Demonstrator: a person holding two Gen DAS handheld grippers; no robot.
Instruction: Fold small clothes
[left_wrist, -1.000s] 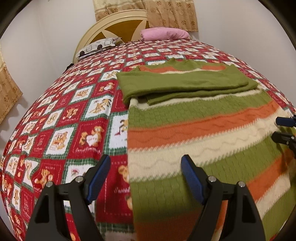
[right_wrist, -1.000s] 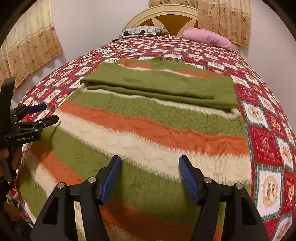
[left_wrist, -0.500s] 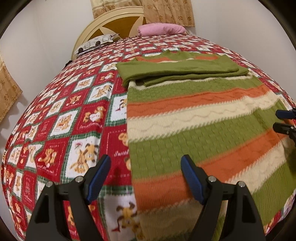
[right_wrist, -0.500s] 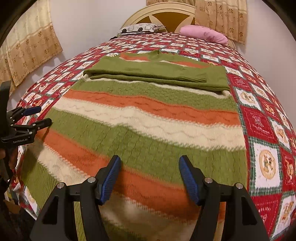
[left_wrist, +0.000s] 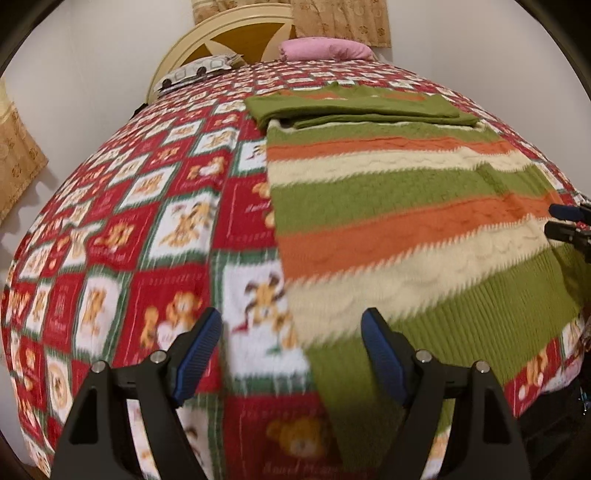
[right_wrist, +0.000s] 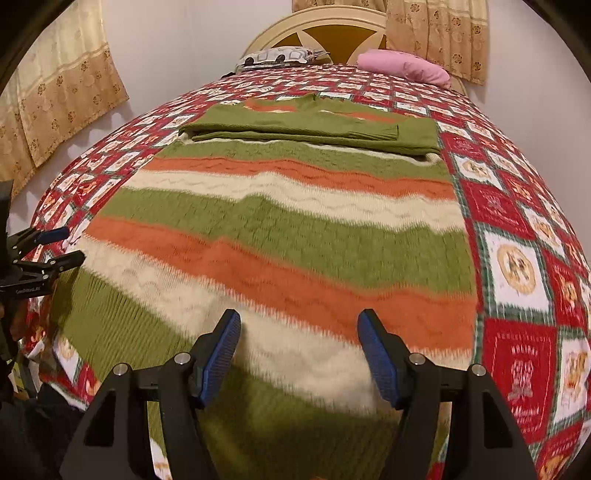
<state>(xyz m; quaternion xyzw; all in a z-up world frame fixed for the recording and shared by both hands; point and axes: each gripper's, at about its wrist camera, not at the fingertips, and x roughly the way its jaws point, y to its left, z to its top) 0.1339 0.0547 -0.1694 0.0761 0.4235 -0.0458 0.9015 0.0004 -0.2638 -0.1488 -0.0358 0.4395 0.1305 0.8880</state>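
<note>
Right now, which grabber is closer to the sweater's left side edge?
Left. The left gripper straddles the striped sweater's left edge; the right gripper hovers over its body, nearer the right side.

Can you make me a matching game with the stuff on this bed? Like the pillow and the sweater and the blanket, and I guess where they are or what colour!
Things:
1. sweater
2. pillow
3. bedspread
4. sleeves

Clues:
A. pink, by the headboard
B. red and white squares with bears
C. plain green, folded across the sweater's far end
D. green, orange and cream stripes, spread flat

Pairs: 1-D, 2-A, 3-B, 4-C
</note>
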